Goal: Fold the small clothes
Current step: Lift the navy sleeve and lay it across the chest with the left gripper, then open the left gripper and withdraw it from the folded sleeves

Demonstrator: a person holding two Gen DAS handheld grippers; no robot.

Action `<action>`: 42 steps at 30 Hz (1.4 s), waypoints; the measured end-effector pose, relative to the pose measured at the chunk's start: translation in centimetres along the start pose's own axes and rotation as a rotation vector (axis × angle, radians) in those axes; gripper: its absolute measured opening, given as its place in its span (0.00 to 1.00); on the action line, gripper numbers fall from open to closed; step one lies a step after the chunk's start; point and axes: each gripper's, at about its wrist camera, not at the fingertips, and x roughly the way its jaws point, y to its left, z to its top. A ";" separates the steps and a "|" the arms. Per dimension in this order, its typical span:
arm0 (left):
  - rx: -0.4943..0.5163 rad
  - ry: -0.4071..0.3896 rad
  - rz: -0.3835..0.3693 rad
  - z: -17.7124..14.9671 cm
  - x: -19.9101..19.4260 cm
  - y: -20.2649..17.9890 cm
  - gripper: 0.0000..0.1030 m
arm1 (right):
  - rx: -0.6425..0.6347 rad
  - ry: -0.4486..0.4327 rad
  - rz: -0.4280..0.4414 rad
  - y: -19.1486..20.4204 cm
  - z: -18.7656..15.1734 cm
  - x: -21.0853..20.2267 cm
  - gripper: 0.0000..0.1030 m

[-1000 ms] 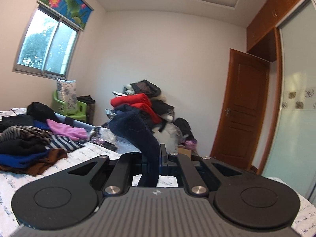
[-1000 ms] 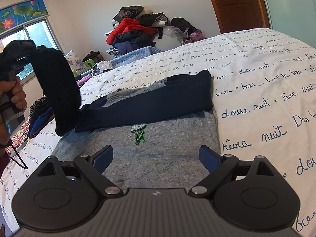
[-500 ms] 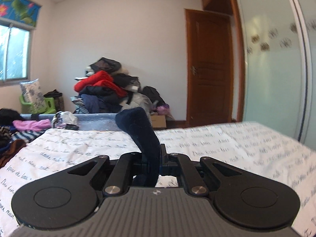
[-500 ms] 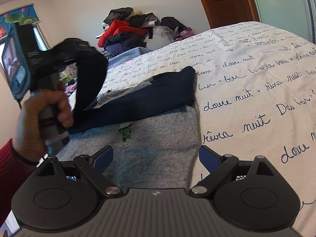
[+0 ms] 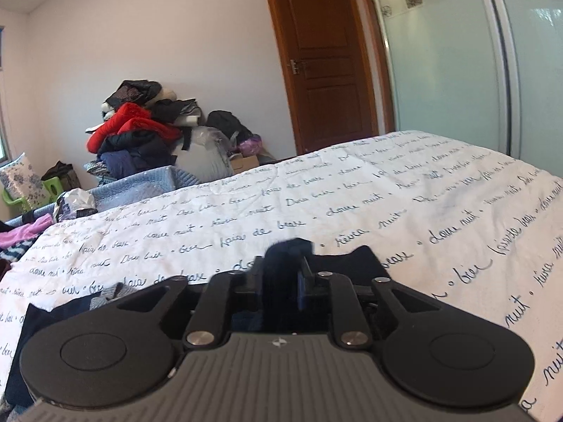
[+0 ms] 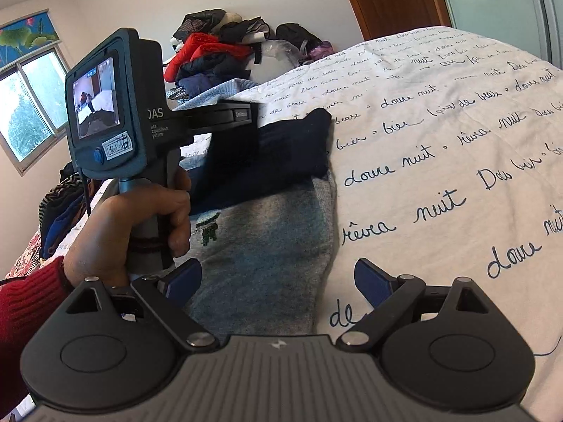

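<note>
A small grey sweater [image 6: 267,246] with navy sleeves lies on the bed. One navy sleeve [image 6: 292,147] is folded across its chest. My left gripper [image 5: 283,274] is shut on the other navy sleeve [image 5: 285,256] and holds it low over the sweater, above the folded sleeve. In the right wrist view the left gripper's body and the hand holding it hide the sweater's left part. My right gripper [image 6: 278,279] is open and empty, just above the sweater's near hem.
The white bedsheet [image 6: 440,161] with blue writing spreads to the right. A pile of clothes [image 5: 140,133] sits against the far wall. Folded clothes [image 6: 59,211] lie at the bed's left edge. A wooden door [image 5: 327,56] and a glass wardrobe are to the right.
My left gripper has carried the navy sleeve from the raised left side rightward and down over the sweater. My right gripper has stayed open near the hem.
</note>
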 end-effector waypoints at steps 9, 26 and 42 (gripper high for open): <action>-0.002 -0.024 0.008 -0.4 -2.5 2.3 0.49 | -0.015 -0.012 0.003 0.6 0.1 -0.3 0.92; -0.069 0.156 0.107 -4.7 -7.7 9.5 0.78 | -0.148 0.022 -0.017 4.8 -1.0 -1.1 0.92; -0.213 0.240 0.152 -8.7 -16.3 11.9 0.90 | -0.239 0.029 -0.001 8.5 -4.5 -5.4 0.92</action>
